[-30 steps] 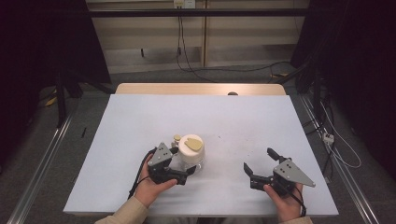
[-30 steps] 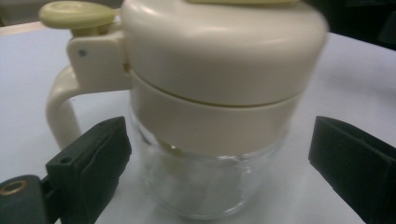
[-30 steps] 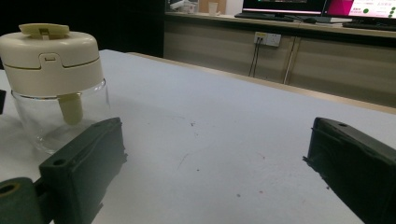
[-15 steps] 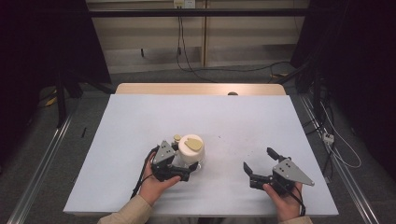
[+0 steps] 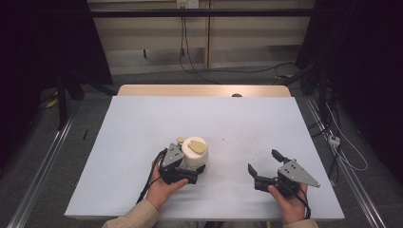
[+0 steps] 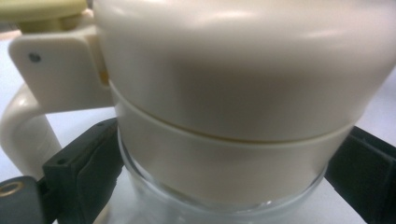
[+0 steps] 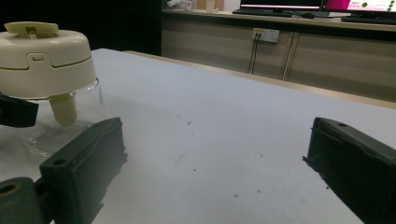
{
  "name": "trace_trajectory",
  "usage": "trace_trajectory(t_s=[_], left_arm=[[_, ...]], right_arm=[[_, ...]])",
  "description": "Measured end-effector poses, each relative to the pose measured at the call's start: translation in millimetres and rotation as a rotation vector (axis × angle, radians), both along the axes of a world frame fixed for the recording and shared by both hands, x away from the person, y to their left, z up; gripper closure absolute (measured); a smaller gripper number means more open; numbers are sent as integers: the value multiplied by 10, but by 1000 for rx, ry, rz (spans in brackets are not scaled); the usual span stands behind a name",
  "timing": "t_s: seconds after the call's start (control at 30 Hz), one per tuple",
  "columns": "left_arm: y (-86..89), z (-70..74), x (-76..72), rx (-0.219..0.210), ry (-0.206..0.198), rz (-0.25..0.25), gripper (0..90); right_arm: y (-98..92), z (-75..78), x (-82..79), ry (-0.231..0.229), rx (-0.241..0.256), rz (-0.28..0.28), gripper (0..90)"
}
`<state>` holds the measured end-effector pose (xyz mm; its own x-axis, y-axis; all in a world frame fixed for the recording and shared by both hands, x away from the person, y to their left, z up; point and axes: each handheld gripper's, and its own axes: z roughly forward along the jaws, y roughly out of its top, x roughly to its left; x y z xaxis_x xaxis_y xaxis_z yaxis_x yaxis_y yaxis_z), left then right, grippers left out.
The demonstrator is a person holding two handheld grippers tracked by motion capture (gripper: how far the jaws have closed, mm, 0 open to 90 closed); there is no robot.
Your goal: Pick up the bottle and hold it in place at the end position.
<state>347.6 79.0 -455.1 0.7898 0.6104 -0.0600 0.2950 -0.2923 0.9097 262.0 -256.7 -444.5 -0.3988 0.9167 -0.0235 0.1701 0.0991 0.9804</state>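
Your left gripper (image 5: pixel 194 172) clamps the lidded glass jug (image 5: pixel 194 153) near the tabletop's (image 5: pixel 247 118) front edge; your right gripper (image 5: pixel 263 167) waits wide open and empty, lid (image 7: pixel 44 56) apparently unopened.

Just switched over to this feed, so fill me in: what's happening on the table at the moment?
A person works at the white table with a tool in each hand. The left tool is closed around a glass jug with a cream lid, its jaws flanking the body just below the lid's collar; the jug stands upright near the front edge. The right tool sits open over bare table to the jug's right, holding nothing.
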Motion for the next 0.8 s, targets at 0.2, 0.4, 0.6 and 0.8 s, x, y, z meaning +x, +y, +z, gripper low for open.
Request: trace_trajectory(t_s=[0.2, 0.4, 0.6, 0.8], left_arm=[[-28, -1, 10, 2, -7, 8, 37], [-76, 1, 21, 11, -27, 21, 35], [-102, 0, 26, 15, -37, 26, 35], [-121, 5, 29, 32, -57, 27, 35]], right_arm=[[25, 6, 12, -3, -8, 8, 31], [23, 5, 38, -1, -7, 7, 31], [44, 0, 80, 4, -5, 11, 32], [66, -9, 111, 13, -7, 20, 32]])
